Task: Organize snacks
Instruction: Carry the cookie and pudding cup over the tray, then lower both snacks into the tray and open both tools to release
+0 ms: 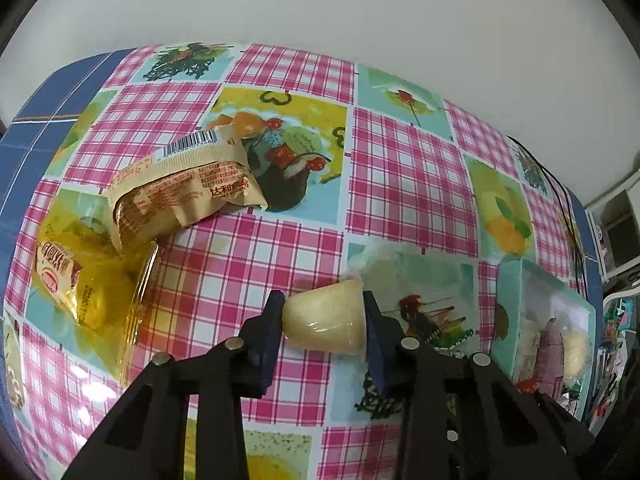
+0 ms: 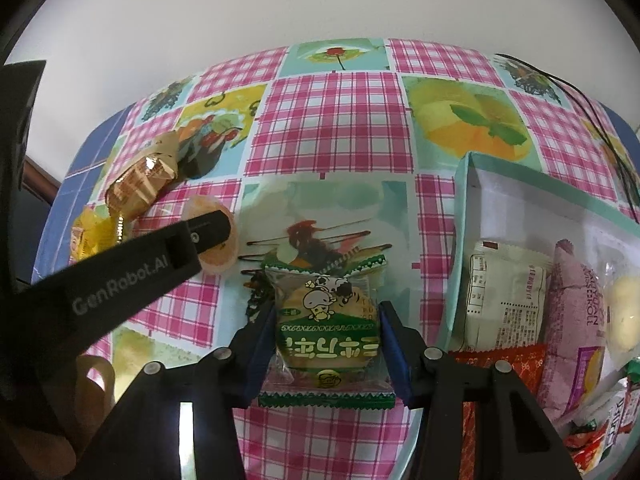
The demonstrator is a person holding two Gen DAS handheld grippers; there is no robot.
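My left gripper [image 1: 323,322] is shut on a pale yellow jelly cup [image 1: 326,322], lying on its side between the blue pads just over the tablecloth. In the right wrist view the cup [image 2: 218,240] shows behind the left gripper's finger [image 2: 208,230]. My right gripper [image 2: 328,336] is shut on a green-edged biscuit packet [image 2: 326,332] with a cartoon cow. A mint-green box [image 2: 464,216] at right holds several snacks, among them a white packet [image 2: 504,300] and a purple roll [image 2: 568,320]; the box also shows in the left wrist view [image 1: 508,312].
A beige cake packet [image 1: 180,188] and a yellow wrapped snack [image 1: 80,288] lie at the table's left; both show in the right wrist view [image 2: 140,180], [image 2: 94,232]. A black cable [image 2: 600,128] runs along the far right edge. A white wall stands behind the table.
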